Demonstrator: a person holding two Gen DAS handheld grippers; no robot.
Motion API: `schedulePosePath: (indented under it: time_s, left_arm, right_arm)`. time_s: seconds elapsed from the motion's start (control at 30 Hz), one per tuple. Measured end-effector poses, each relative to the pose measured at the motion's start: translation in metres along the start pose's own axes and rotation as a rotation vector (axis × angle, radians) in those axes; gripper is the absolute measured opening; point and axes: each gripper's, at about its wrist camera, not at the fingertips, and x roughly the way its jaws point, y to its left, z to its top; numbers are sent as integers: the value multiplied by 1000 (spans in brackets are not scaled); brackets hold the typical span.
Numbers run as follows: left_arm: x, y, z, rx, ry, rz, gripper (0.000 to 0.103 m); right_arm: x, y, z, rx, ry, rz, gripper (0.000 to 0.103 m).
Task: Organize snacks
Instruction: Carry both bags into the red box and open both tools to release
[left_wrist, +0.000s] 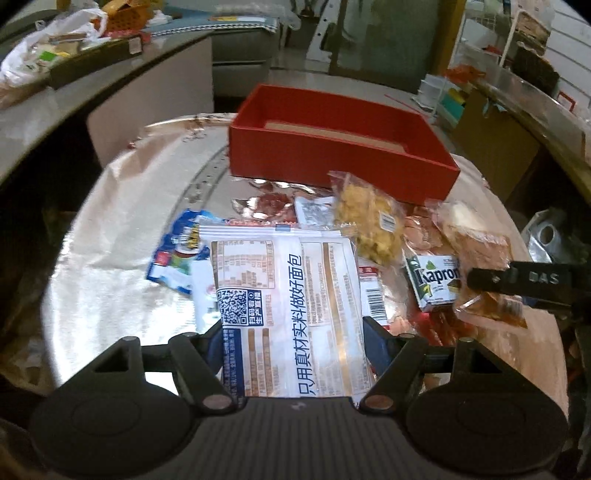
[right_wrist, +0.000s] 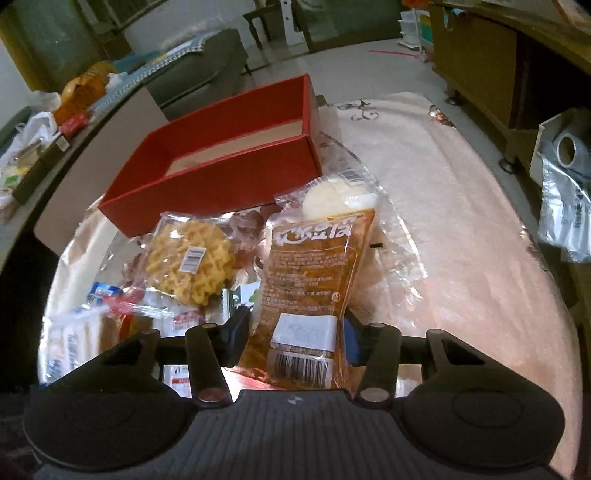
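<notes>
An empty red box (left_wrist: 332, 155) stands at the far side of the round table; it also shows in the right wrist view (right_wrist: 221, 166). My left gripper (left_wrist: 293, 339) is shut on a large white bread packet (left_wrist: 288, 295) with blue Chinese print. My right gripper (right_wrist: 295, 332) is shut on an orange clear-wrapped snack packet (right_wrist: 314, 280), also seen in the left wrist view (left_wrist: 480, 258). A yellow lattice-cracker bag (right_wrist: 190, 264) lies in front of the box, and shows in the left wrist view (left_wrist: 369, 221) too. A green and white Kapron box (left_wrist: 436, 280) lies beside it.
A blue and white packet (left_wrist: 177, 254), red-wrapped snacks (left_wrist: 273, 203) and other packets lie on the shiny cloth (right_wrist: 461, 258). A cluttered counter (left_wrist: 55, 62) runs at the left. A wooden cabinet (right_wrist: 480, 62) and a tape roll in a bag (right_wrist: 569, 155) are at the right.
</notes>
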Motion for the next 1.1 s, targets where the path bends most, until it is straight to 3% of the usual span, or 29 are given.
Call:
schedulePosePath:
  time_s: [0.17, 0.33, 0.5, 0.63, 0.73, 0.8, 0.93, 1.1]
  left_arm:
    - [-3, 4, 10, -33, 26, -25, 64]
    - [-7, 0, 30, -15, -18, -56, 64]
    - [-8, 4, 58, -99, -41, -125, 64]
    - [-5, -5, 83, -94, -84, -79, 64]
    - [-2, -10, 103, -77, -130, -123, 64]
    - [4, -13, 114, -62, -175, -73, 64]
    - [28, -2, 141, -137, -159, -91, 64]
    - [54, -6, 170, -140, -173, -65, 64]
  right_arm:
    - [-19, 0, 3, 15, -29, 71, 56]
    - [-24, 2, 14, 44, -45, 138, 56]
    - [-31, 20, 29, 20, -61, 160, 56]
    - [-33, 24, 44, 22, -90, 195, 56]
    - [-26, 29, 64, 50, -104, 213, 56]
    - [-22, 39, 78, 31, -129, 217, 56]
    - [-10, 46, 102, 22, -138, 212, 56]
    - [6, 55, 127, -4, -145, 199, 56]
